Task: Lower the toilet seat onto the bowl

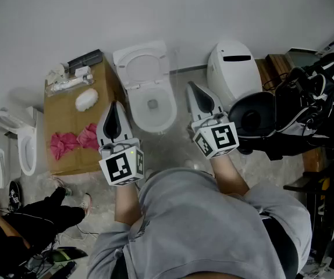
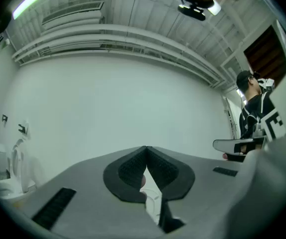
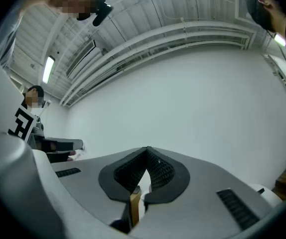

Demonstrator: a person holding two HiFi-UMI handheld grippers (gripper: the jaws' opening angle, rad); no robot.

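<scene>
Left tool (image 2: 145, 149) jaws together, aimed at white wall (image 2: 108, 103); person (image 2: 252, 111) far right.

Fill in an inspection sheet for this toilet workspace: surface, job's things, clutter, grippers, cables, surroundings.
Surface: bare grey floor.
Job's things: toilet seat raised, off the bowl.
Clutter: cardboard box topped with pink cloths; black bags.
Grippers: left gripper and right gripper shut, empty, short of the bowl.
Cables: nothing seen.
Surroundings: white wall; other toilets; person in black.
</scene>
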